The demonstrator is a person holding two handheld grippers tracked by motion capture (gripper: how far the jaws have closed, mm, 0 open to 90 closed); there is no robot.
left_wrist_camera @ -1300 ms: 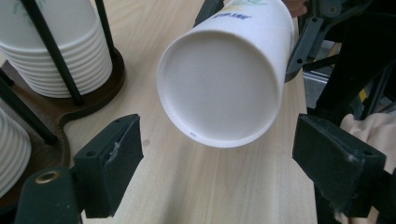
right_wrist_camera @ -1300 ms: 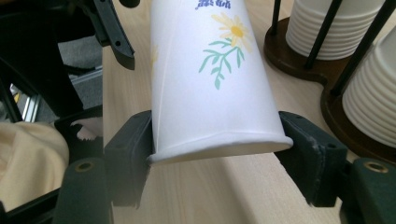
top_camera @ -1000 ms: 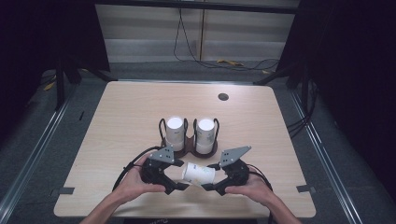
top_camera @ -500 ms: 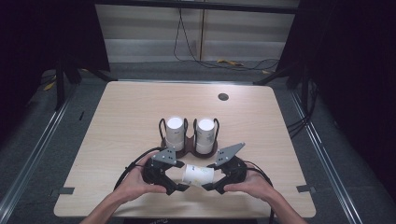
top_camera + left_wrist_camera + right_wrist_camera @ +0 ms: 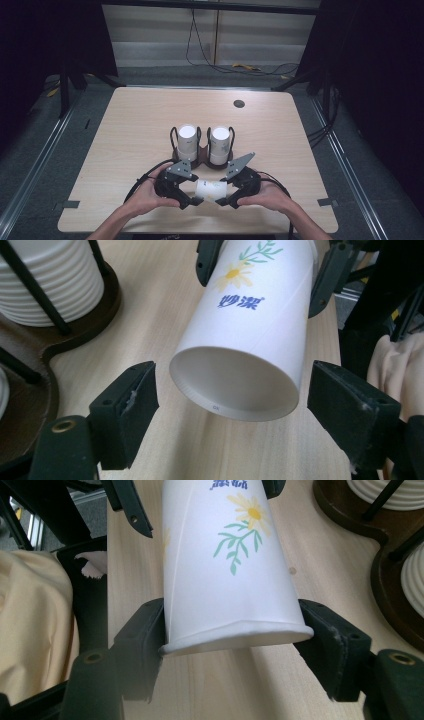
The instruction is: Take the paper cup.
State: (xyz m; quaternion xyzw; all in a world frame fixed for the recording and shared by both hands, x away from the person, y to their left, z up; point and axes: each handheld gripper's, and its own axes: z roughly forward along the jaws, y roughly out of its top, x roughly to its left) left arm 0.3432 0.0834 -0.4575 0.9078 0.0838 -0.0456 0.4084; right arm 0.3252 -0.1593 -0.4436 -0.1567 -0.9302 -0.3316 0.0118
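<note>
Now, scene: we see a white paper cup with a daisy print and blue lettering [image 5: 211, 190] lying on its side between our two grippers, near the front edge of the pale wooden bench [image 5: 130, 120].
Cup, position: it points across the bench, its wide rim toward our right hand and its narrow base toward our left; in the left gripper view [image 5: 245, 340] the recessed base faces the camera, and in the right gripper view [image 5: 230, 570] the rim is nearest us.
Right gripper [image 5: 231, 196]: its jaws are clamped on the cup just behind the rim, and the rim is pressed slightly out of round between them [image 5: 235, 635].
Left gripper [image 5: 192, 199]: its jaws stand on either side of the cup's base with a gap at each side, so we see no pad pressing on it [image 5: 235, 400]; they have just been closing in, with the base between them.
Hands: our left hand [image 5: 147, 197] and right hand [image 5: 267, 195] each wrap a gripper body from below, and black cables loop away from both.
Behind the cup: a dark wooden double holder with black wire loops [image 5: 202, 159] carries two stacks of white ribbed cups, the left stack [image 5: 187, 142] and the right stack [image 5: 220, 144], standing upright just beyond the grippers.
Far side: a small round dark grommet [image 5: 239, 103] sits in the bench, well apart from everything else.
</note>
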